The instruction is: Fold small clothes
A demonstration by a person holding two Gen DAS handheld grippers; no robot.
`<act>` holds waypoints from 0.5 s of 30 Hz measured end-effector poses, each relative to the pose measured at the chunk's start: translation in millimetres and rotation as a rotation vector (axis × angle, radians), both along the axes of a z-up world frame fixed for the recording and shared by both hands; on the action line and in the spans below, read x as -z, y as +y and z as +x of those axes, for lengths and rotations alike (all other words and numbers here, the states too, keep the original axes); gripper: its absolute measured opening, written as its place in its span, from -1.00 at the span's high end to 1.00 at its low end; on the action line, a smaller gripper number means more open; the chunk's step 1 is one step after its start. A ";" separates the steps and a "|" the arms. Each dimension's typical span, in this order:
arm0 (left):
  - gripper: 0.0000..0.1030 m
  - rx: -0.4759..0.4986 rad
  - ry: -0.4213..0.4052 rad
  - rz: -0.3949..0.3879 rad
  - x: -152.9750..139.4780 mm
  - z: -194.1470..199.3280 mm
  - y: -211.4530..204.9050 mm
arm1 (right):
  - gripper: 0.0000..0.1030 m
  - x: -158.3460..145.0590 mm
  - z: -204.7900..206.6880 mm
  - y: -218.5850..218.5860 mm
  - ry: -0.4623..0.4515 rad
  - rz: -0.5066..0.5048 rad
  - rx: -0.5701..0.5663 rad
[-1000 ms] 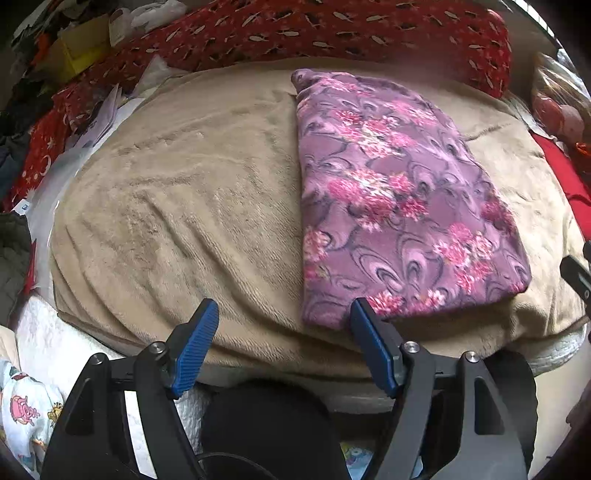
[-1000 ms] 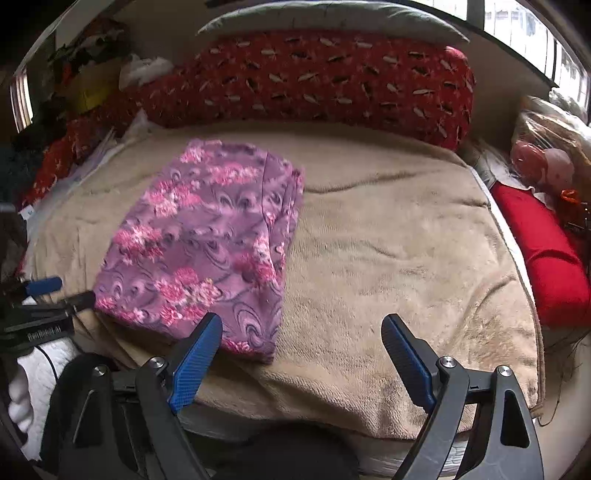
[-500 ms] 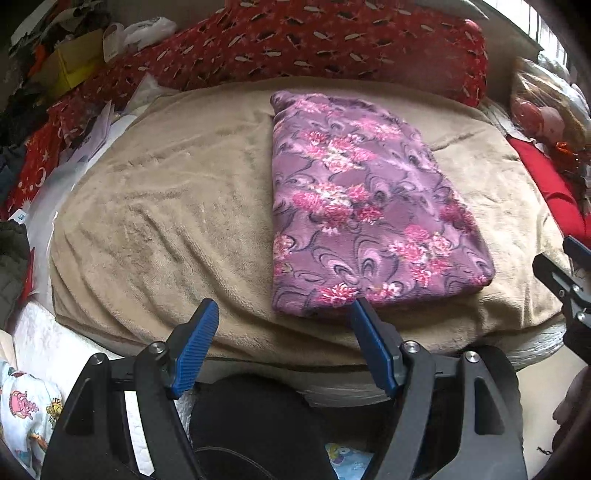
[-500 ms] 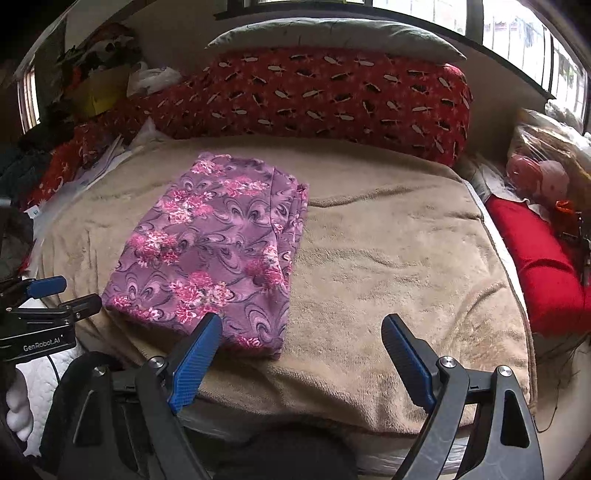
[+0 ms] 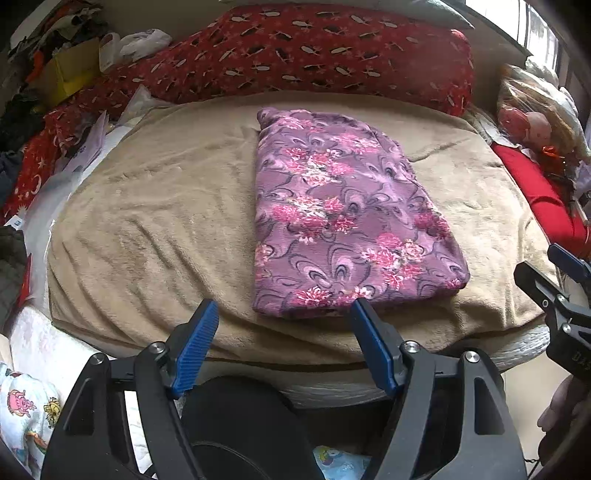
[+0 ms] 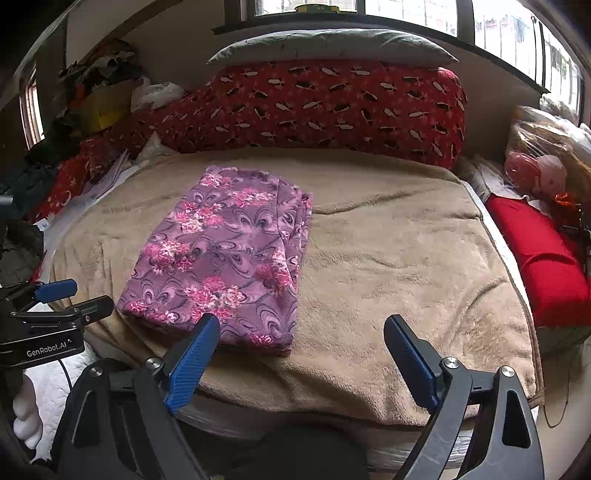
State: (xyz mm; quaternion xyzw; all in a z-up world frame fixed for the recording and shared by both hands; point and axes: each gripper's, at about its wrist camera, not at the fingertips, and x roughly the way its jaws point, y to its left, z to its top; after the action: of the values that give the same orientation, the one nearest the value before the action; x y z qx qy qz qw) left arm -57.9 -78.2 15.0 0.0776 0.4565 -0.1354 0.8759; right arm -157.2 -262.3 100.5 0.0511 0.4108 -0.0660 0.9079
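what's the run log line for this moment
garment: folded, flat on tan blanket | left gripper: open, empty | right gripper: open, empty

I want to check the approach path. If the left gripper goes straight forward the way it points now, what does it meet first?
Probably the near edge of the tan blanket, just left of the folded purple floral garment. The left gripper is open; its right finger lines up with the garment's near hem, though depth is unclear.

A lived-in bedroom at home

A bed under a tan fleece blanket [image 6: 388, 258], a long red patterned bolster [image 6: 314, 107] with a grey pillow [image 6: 332, 46] on it below windows [image 6: 406, 14], and household clutter [image 5: 70, 62] piled alongside.
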 end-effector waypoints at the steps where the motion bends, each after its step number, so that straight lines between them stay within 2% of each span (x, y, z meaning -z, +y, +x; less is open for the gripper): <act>1: -0.43 0.003 0.000 -0.001 -0.4 -0.1 -0.3 | -0.79 0.3 0.0 -0.7 0.001 0.005 0.002; 15: -0.43 0.019 0.007 0.000 -0.9 -3.5 -8.1 | -0.79 0.2 -0.4 -2.3 0.000 0.013 0.011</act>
State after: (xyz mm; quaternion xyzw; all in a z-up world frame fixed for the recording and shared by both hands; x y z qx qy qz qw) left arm -61.4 -86.3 15.9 0.0816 0.4587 -0.1438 0.8731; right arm -157.6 -264.6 100.3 0.0593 0.4110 -0.0685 0.9071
